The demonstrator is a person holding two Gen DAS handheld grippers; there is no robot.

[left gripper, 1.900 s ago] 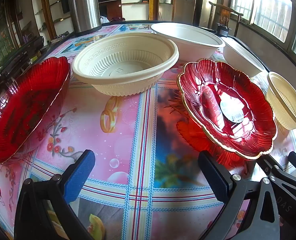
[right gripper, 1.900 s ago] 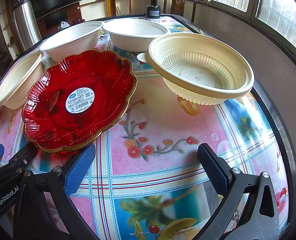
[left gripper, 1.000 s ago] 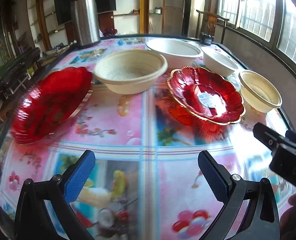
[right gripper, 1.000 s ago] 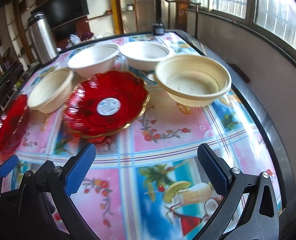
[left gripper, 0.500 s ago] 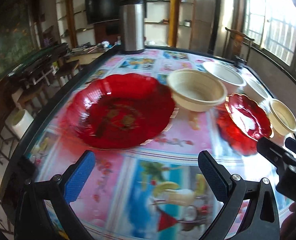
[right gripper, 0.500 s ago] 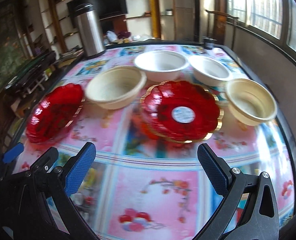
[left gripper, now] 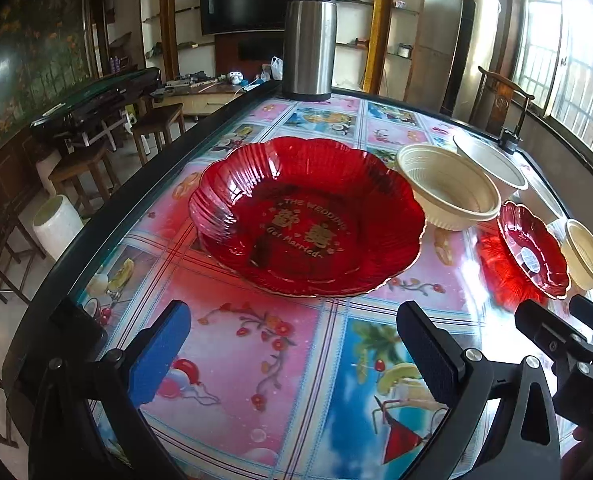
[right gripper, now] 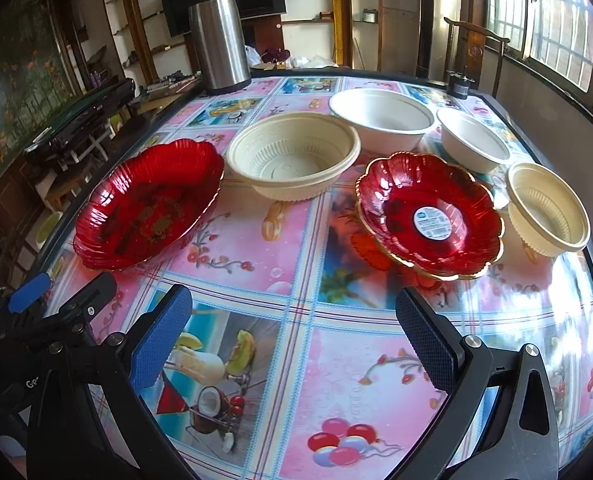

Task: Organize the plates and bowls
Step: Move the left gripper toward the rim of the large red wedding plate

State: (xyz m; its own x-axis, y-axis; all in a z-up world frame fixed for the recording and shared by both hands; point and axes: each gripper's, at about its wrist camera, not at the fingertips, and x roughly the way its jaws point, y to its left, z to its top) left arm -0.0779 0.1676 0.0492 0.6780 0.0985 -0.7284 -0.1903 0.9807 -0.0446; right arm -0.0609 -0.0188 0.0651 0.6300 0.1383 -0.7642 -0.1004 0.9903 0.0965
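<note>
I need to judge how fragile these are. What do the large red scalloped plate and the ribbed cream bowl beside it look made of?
The large red scalloped plate looks like translucent glossy plastic or glass: light shines through, casting a red tint on the table. The ribbed cream bowl looks like thin matte moulded plastic, opaque with fine ribs, probably disposable.

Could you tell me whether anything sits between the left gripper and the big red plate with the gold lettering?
Nothing visible does. The left gripper is open and faces the large red plate across a bare stretch of the patterned tablecloth. The nearest dish, the ribbed cream bowl, sits beside the plate's far right edge, off that line.
</note>
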